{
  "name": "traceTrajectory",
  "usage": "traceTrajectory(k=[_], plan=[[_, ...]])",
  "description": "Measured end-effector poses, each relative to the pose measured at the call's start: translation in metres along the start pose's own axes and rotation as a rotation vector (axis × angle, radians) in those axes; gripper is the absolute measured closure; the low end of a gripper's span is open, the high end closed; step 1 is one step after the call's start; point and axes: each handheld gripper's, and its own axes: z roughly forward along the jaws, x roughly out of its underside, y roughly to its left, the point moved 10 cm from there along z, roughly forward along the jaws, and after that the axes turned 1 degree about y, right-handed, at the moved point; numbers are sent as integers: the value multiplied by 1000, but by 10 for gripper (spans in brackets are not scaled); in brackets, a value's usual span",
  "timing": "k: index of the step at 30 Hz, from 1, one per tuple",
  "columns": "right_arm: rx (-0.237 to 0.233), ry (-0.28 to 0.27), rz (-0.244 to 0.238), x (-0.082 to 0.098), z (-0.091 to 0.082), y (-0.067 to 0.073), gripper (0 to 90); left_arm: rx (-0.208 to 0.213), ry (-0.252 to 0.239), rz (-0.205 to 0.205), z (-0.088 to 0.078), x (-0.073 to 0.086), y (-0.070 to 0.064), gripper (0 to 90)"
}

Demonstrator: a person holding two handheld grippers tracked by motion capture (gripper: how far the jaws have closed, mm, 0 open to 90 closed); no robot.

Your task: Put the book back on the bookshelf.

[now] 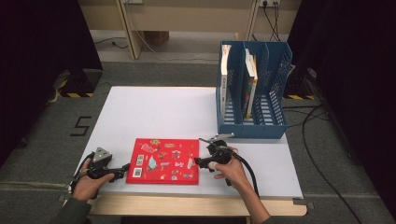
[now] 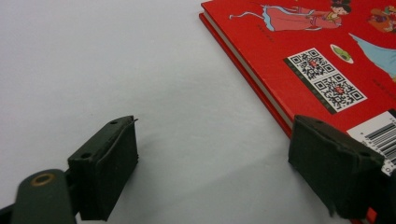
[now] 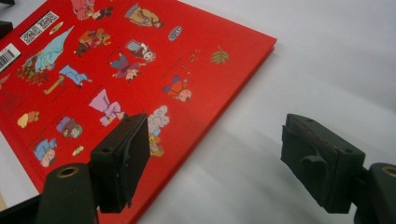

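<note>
While the white table (image 1: 154, 112) carries a blue file rack (image 1: 252, 93) at its far right, the red book (image 1: 163, 161) lies flat near my edge. I judge I'm approaching to lift it. My left gripper (image 2: 212, 172) and right gripper (image 3: 215, 161) flank its sides, jaws wide, grasping nothing. Next, each must straddle an edge and close.

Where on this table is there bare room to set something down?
Widest free patch: the table behind the red book, left of the blue file rack. A smaller patch lies right of the right tongs. The front edge is crowded.
</note>
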Motion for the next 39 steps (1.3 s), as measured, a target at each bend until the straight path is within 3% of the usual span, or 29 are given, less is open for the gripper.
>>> traceTrajectory(k=[5,10,13,17,20,26,29,36,39], plan=[[-16,6,23,-1,10,6,248,5,6,3,-1,0,-2,193],[-12,5,12,-4,15,9,250,21,1,17,-3,0,-9,294],[-5,5,17,-4,17,8,250,37,2,31,-3,-1,-13,303],[16,7,8,-4,19,4,254,133,-6,4,-3,-3,-28,284],[13,-2,42,-5,18,0,256,133,-2,36,-2,-4,-36,241],[26,-21,68,-6,19,-4,262,134,2,35,-1,-3,-36,226],[31,-17,66,-6,20,-4,251,110,14,63,0,-1,-35,192],[54,-33,52,-6,22,0,270,93,20,71,0,-1,-35,192],[61,-37,76,-5,22,2,272,89,21,72,0,0,-35,192]])
